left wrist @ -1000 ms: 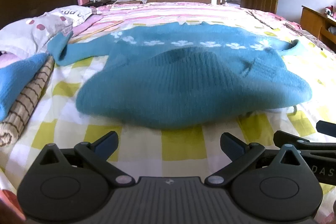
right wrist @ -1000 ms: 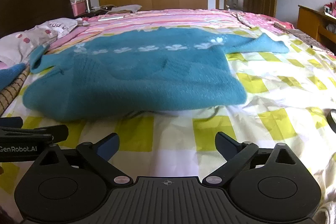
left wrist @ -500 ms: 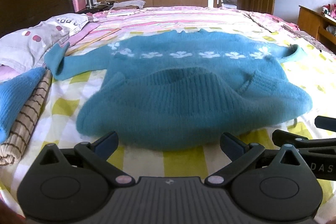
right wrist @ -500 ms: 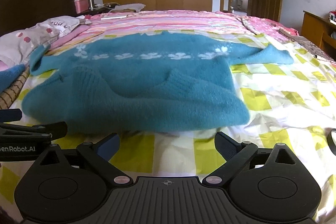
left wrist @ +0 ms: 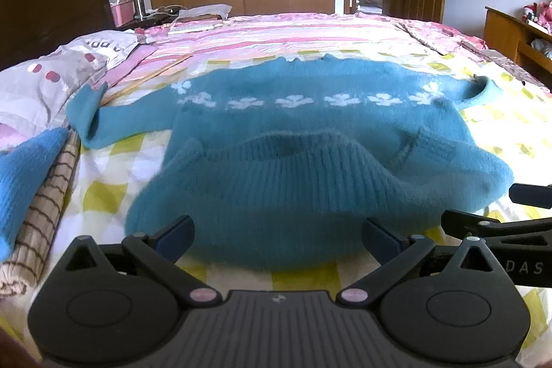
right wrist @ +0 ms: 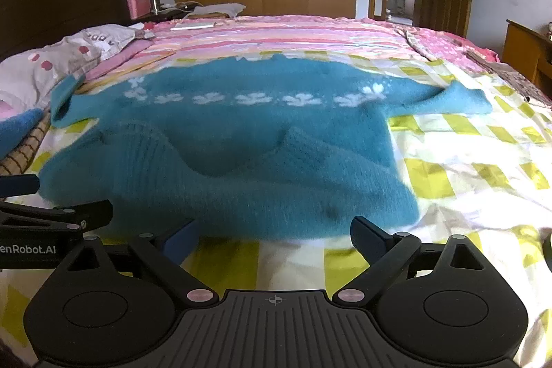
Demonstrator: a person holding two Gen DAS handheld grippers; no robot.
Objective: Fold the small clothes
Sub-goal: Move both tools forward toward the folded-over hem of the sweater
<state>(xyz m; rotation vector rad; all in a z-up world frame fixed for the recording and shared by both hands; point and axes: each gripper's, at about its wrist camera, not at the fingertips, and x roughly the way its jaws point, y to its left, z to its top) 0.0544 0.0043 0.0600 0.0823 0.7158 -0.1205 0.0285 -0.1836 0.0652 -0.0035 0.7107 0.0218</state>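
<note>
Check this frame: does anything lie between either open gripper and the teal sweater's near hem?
Nothing visible does. The left gripper and right gripper both sit open at the teal sweater, with only bare checked sheet nearby.

Both wide-open grippers are closing in on the teal knitted sweater with white flowers (left wrist: 310, 140): its ribbed hem is now reaching between the blue fingertips of the left gripper (left wrist: 277, 237) and the right gripper (right wrist: 274, 238), where checked yellow-and-white bedsheet (right wrist: 476, 168) was showing a second ago.
</note>
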